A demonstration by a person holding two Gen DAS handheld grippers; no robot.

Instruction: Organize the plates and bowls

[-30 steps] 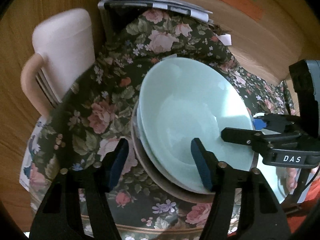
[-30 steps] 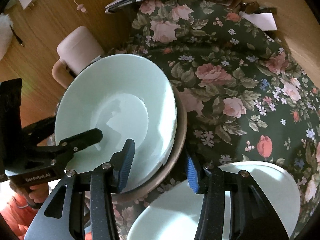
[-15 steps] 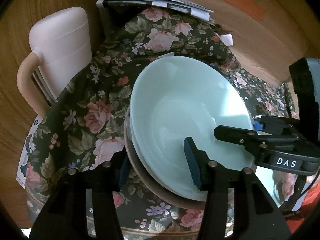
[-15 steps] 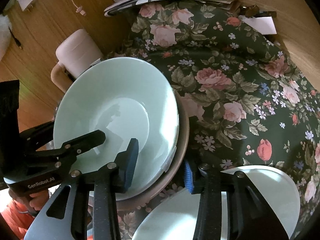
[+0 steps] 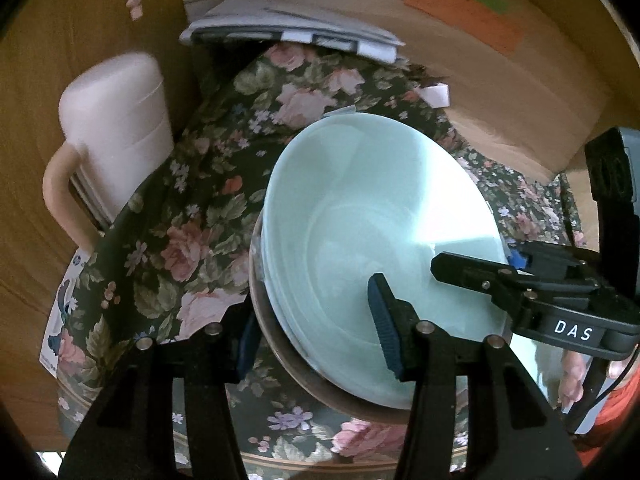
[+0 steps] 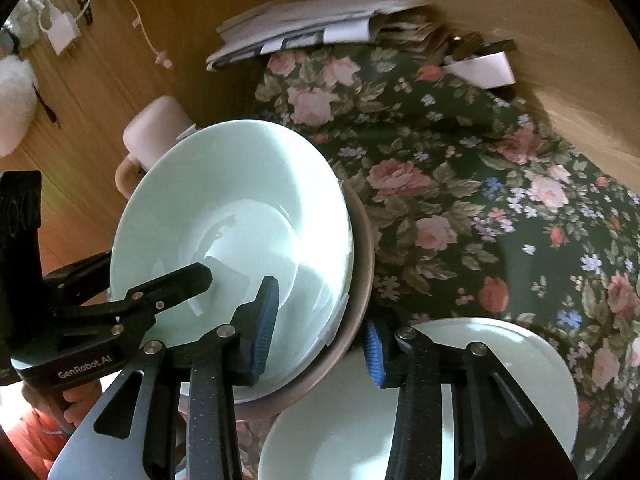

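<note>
On the far left, a pale chair [image 5: 116, 120] stood beside the table, and some papers [image 5: 288, 28] lay at the far edge. A dark tablecloth [image 6: 460, 160] with roses covered the table.

The left gripper [image 5: 314, 320] had come in closer than it was a second ago. Before, its left finger was out over the cloth. Now that finger sat tucked under the left rim of the brown bowl [image 5: 288, 364], and the other finger lay inside the top green bowl [image 5: 360, 208]. Its jaws had also drawn a little nearer each other, so it looked clamped on the left side of the stack of bowls [image 6: 240, 216].

The stack sat in the middle of the table, with green bowls nested inside the brown one.

The right gripper [image 6: 320, 320] had done the same on the right side. One finger was inside the green bowl and one pressed the outside of the brown rim. Its jaws were closer together than before too, so it seemed to be pinching the stack.

To the near right lay a white plate [image 6: 500, 360], just beside the stack and partly under the right gripper.

With both sides held, the stack was probably ready to be lifted as one piece. The bowls were smooth, so they might slip if one side rose first.
</note>
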